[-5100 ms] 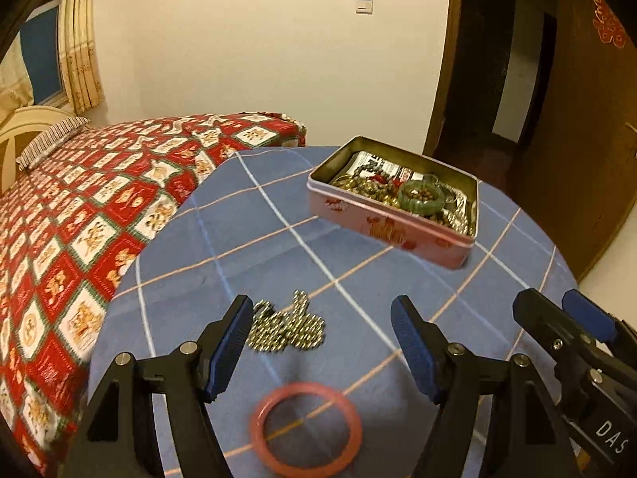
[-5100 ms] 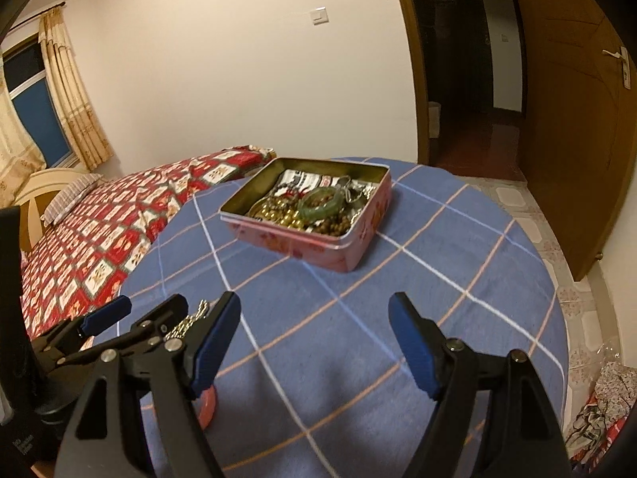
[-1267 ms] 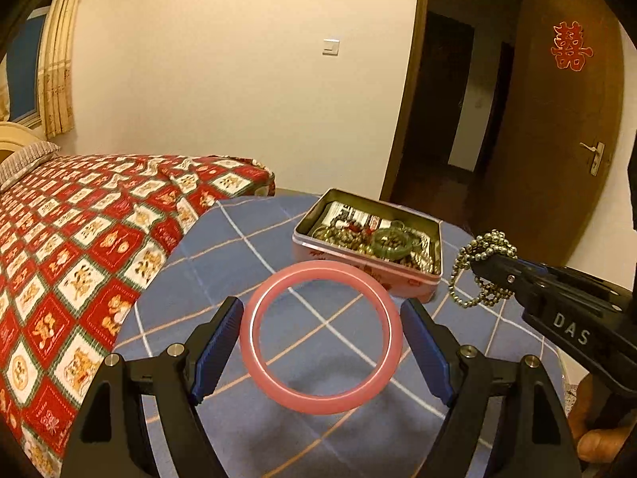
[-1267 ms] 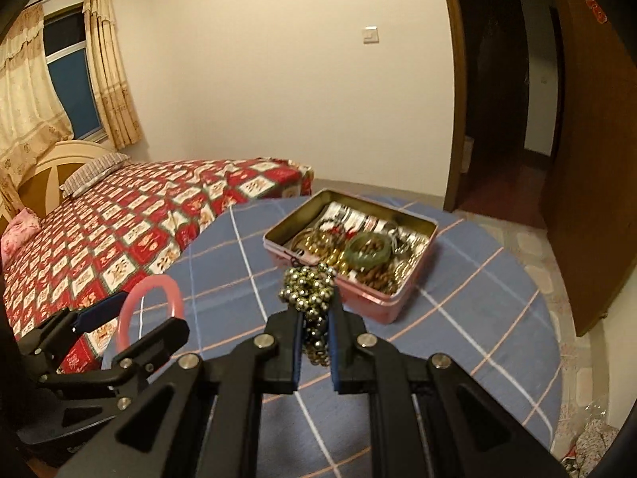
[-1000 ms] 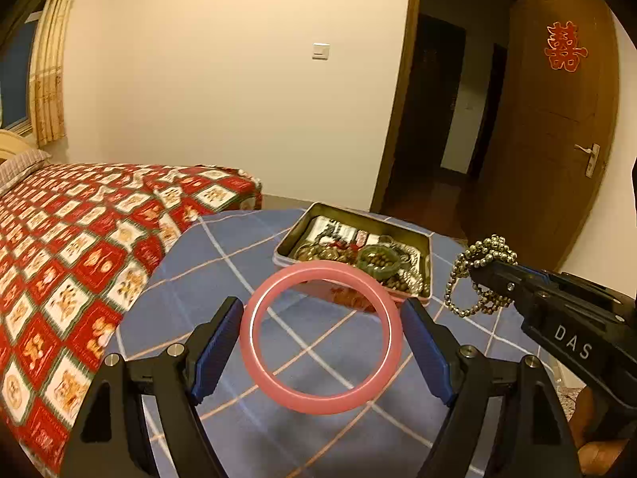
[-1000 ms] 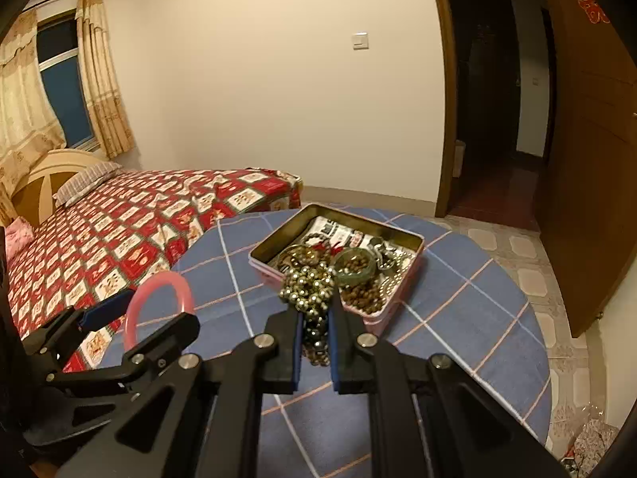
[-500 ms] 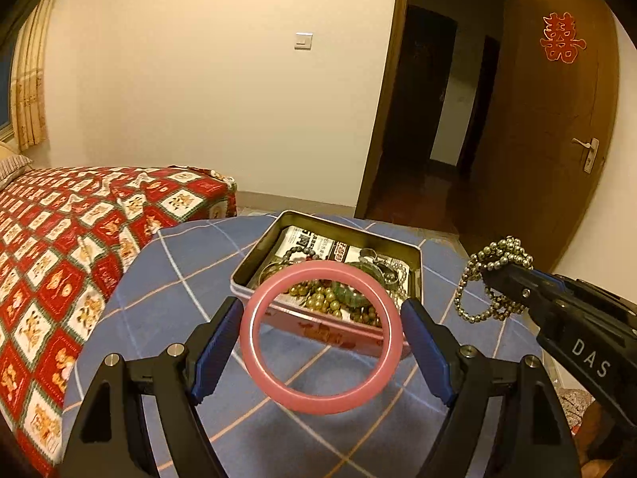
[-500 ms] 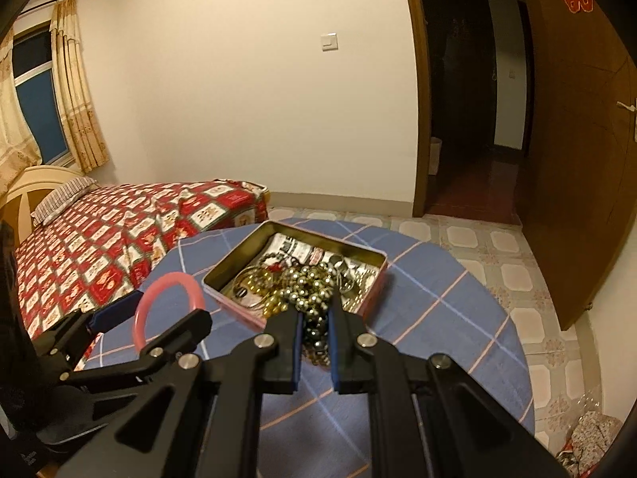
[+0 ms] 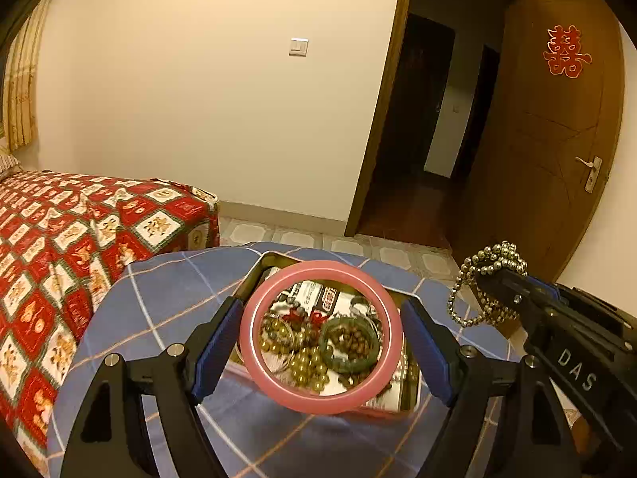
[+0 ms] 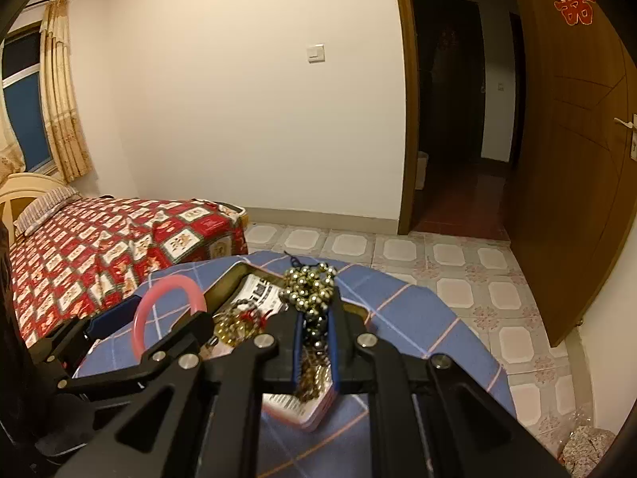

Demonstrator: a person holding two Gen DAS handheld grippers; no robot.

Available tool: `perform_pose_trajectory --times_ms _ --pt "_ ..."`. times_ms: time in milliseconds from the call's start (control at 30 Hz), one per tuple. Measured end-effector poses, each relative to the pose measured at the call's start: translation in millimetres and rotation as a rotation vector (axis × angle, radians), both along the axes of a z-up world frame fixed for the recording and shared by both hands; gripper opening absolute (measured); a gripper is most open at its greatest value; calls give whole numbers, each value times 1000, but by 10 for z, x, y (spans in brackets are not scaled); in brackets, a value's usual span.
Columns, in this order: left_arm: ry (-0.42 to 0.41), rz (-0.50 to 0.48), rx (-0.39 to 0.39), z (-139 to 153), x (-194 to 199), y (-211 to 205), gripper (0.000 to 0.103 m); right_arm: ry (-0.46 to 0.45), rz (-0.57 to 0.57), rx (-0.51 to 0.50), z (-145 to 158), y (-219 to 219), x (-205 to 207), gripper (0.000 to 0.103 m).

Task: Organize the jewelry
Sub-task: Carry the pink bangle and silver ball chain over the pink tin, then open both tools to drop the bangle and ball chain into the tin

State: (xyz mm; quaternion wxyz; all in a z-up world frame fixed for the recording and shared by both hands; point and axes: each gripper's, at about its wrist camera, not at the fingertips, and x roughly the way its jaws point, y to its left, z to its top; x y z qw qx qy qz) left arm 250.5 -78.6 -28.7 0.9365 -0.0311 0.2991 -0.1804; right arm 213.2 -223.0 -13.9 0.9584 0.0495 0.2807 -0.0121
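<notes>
My left gripper (image 9: pixel 322 306) is shut on a pink bangle (image 9: pixel 320 405), its blue pads pressing the ring's two sides. The ring hangs flat over an open pink tin (image 9: pixel 251 283) full of beads and a green bangle (image 9: pixel 346 362). My right gripper (image 10: pixel 316 306) is shut on a string of metallic beads (image 10: pixel 310 283), which bunches above the fingertips and hangs below them over the tin (image 10: pixel 225 285). In the left wrist view the beads (image 9: pixel 493 259) show at the right, at the right gripper's tip (image 9: pixel 491 279). The pink bangle (image 10: pixel 167 283) appears at the left of the right wrist view.
The tin stands on a round table with a blue checked cloth (image 9: pixel 167 302). A bed with a red patterned cover (image 9: pixel 59 239) lies to the left. Beyond the table are a tiled floor (image 10: pixel 438 255), a dark doorway (image 9: pixel 430 139) and an open wooden door (image 9: pixel 557 159).
Both grippers have moved forward with their loads. The tin, which lay ahead of them, now sits right under the bangle and the beads.
</notes>
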Motion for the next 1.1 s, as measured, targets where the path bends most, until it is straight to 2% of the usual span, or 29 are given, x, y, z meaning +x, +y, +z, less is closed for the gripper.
perform_pose_trajectory --times_ms 333,467,867,967,1100 --pt "52 55 49 -227 504 -97 81 47 -43 -12 -210 -123 419 13" --pt "98 59 45 -359 668 -143 81 98 -51 9 -340 -196 604 13" --pt "199 82 109 -773 917 -211 81 244 -31 25 -755 -223 900 14" --pt "250 107 132 -880 956 -208 81 294 2 54 -859 -217 965 17" --pt "280 134 124 -904 971 -171 82 338 17 134 -928 -282 966 35"
